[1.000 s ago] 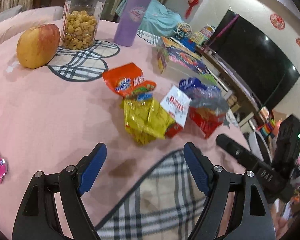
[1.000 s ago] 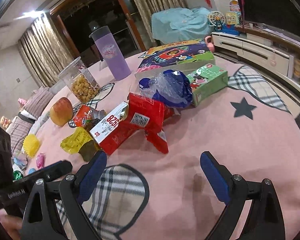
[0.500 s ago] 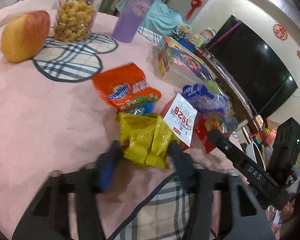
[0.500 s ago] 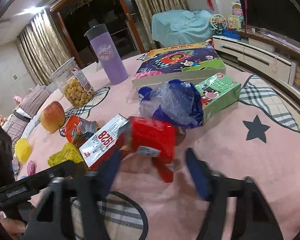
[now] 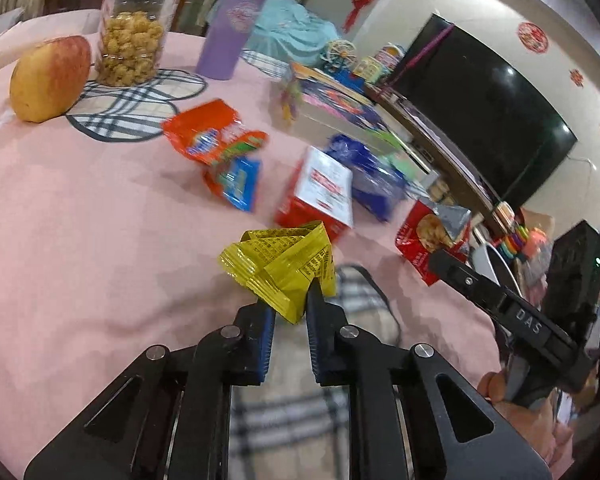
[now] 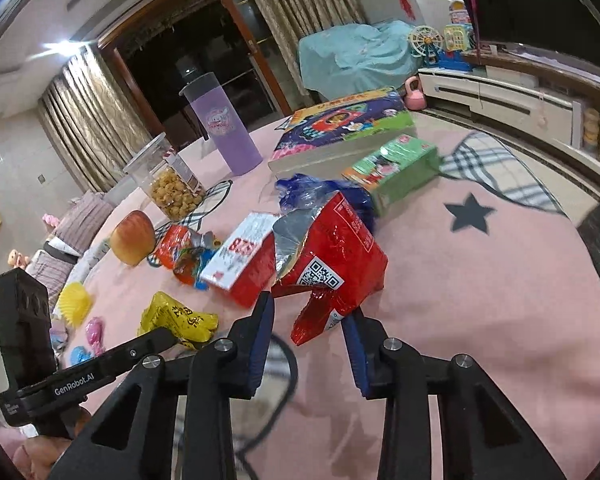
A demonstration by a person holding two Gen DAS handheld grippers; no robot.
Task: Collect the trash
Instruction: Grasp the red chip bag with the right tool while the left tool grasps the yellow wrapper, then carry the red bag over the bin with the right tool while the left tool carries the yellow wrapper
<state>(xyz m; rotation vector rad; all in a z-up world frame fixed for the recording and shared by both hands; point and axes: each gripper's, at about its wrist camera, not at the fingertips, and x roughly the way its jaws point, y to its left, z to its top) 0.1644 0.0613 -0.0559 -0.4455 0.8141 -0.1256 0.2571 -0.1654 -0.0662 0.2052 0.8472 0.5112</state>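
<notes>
On pink tablecloth, wrappers, TV behind

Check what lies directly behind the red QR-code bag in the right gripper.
Behind the red bag sits a crumpled blue plastic bag, then a green carton. The blue bag's lower part is covered.

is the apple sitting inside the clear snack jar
No, the apple rests on the pink tablecloth beside the clear snack jar, which holds puffed snacks.
</notes>
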